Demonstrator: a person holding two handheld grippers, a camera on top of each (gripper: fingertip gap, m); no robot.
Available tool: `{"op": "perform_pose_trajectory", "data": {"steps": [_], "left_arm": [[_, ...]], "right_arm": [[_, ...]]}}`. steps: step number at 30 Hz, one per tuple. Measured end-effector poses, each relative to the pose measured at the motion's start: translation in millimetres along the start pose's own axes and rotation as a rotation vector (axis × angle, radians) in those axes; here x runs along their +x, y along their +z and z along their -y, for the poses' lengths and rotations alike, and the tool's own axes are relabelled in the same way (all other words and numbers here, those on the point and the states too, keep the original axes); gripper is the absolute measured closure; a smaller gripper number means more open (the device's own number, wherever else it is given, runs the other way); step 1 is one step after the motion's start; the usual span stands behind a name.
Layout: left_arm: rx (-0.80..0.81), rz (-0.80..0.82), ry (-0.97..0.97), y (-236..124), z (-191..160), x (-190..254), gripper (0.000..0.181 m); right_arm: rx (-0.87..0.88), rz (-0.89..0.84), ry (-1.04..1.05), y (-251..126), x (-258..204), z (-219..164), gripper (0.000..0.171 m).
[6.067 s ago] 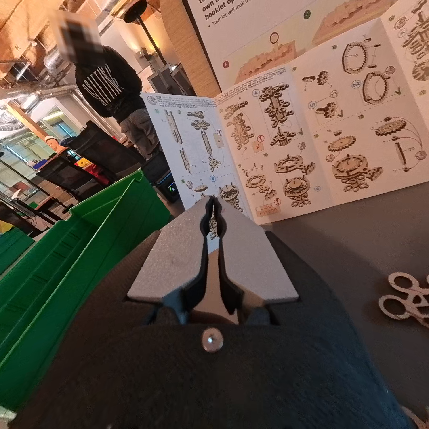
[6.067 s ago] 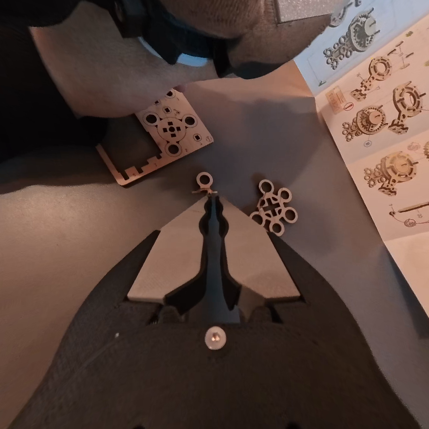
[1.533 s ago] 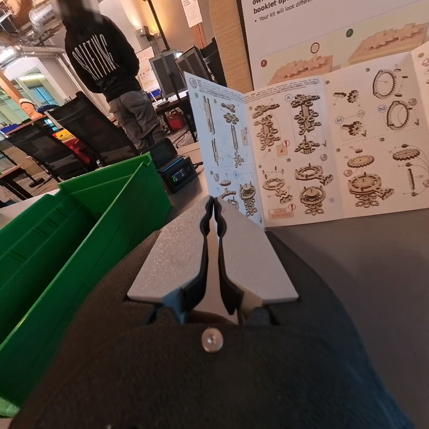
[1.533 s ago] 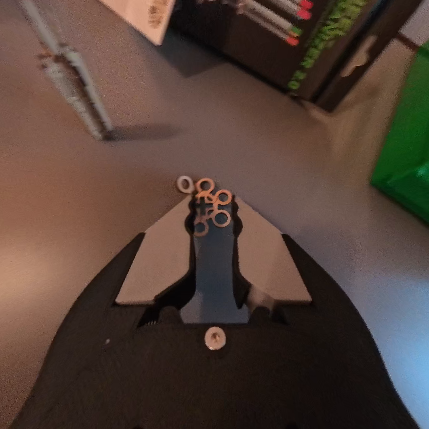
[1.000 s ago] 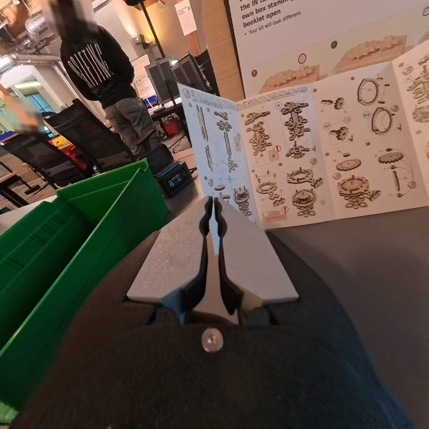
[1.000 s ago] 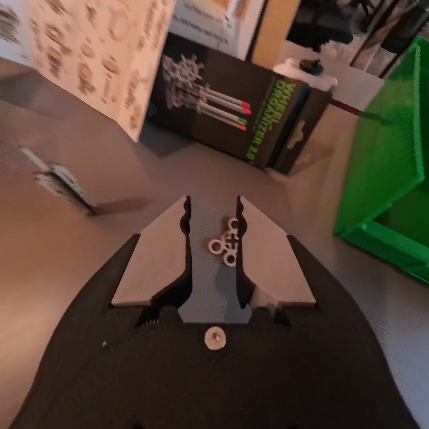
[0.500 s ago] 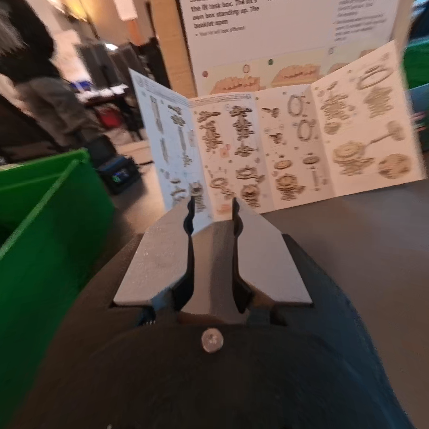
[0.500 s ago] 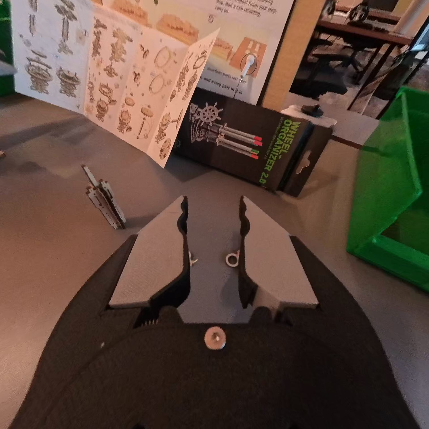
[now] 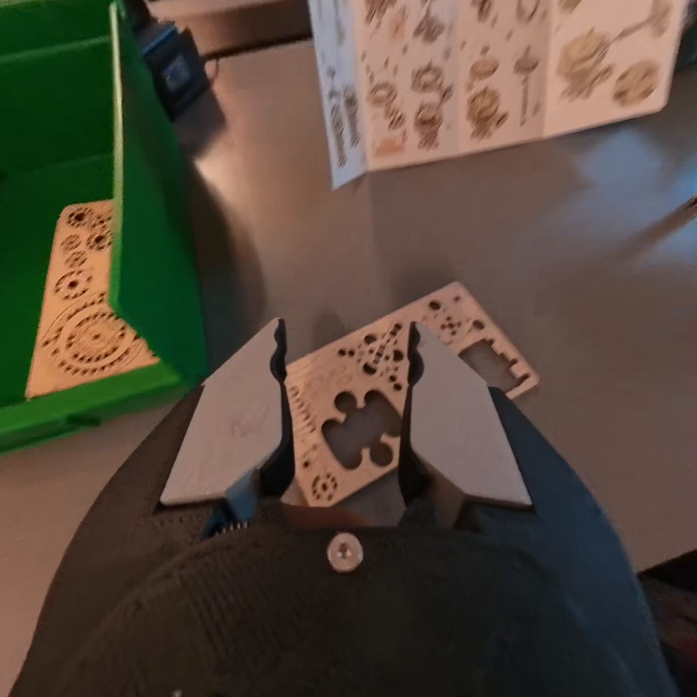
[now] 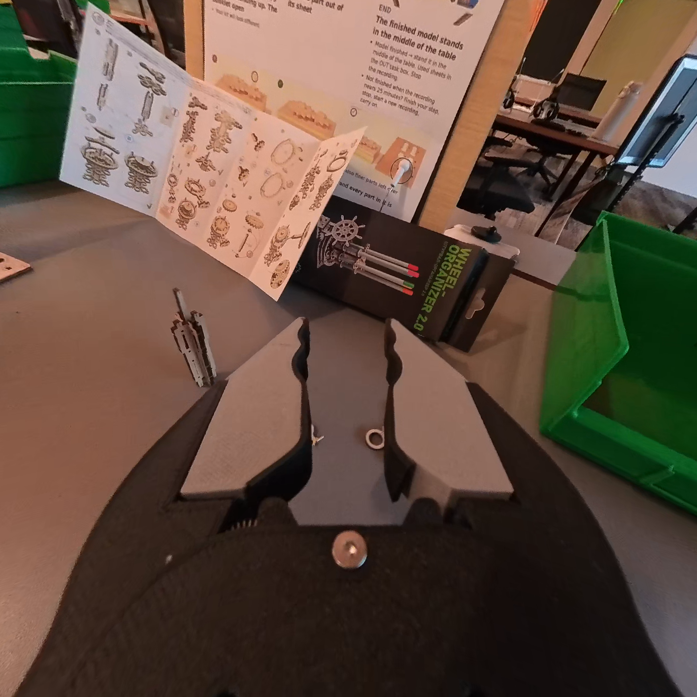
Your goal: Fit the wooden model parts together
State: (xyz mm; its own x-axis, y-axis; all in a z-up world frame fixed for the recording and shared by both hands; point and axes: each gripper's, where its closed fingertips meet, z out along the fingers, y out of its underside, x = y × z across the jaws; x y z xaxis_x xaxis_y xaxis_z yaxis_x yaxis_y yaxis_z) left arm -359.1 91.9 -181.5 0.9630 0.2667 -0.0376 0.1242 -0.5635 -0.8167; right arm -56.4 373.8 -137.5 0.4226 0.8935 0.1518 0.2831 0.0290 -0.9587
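Observation:
My left gripper [image 9: 346, 330] is open above a thin wooden parts sheet [image 9: 358, 377] that lies flat on the grey table, with cut-out holes where parts were. My right gripper [image 10: 346, 327] is open and empty, low over the table. A small ringed wooden part [image 10: 374, 439] lies on the table under it, mostly hidden by the fingers, with a bit of it showing by the left finger [image 10: 317, 438]. A narrow upright wooden assembly [image 10: 193, 347] stands on the table to the left of the right gripper.
A green bin [image 9: 143, 226] at the left holds another wooden sheet [image 9: 81, 313]. A folded instruction leaflet [image 10: 211, 177] stands at the back, with a dark product box [image 10: 399, 279] beside it. A second green bin [image 10: 622, 358] stands at the right. A sheet corner [image 10: 11, 266] shows at far left.
My left gripper has opened and tipped down from the leaflet to the parts sheet on the table. My right gripper let go of the ringed part, stayed open and has settled, hardly moving.

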Motion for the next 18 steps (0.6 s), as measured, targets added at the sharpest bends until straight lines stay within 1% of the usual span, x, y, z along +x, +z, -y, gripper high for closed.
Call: {"op": "perform_pose_trajectory", "data": {"steps": [2,6,10,18], "left_arm": [[-0.049,0.039,0.023,-4,-15,-8,0.118],[-0.118,0.064,0.005,-1,-38,-16,0.119],[-0.122,0.079,-0.020,4,-45,-19,0.119],[-0.151,0.090,0.002,12,-51,-16,0.116]], "right_arm": [[0.007,-0.001,0.006,-1,1,1,0.135],[0.025,-0.005,0.021,-4,3,3,0.135],[0.030,-0.001,0.022,-5,2,3,0.136],[0.030,-0.001,0.010,-4,0,3,0.136]]}}
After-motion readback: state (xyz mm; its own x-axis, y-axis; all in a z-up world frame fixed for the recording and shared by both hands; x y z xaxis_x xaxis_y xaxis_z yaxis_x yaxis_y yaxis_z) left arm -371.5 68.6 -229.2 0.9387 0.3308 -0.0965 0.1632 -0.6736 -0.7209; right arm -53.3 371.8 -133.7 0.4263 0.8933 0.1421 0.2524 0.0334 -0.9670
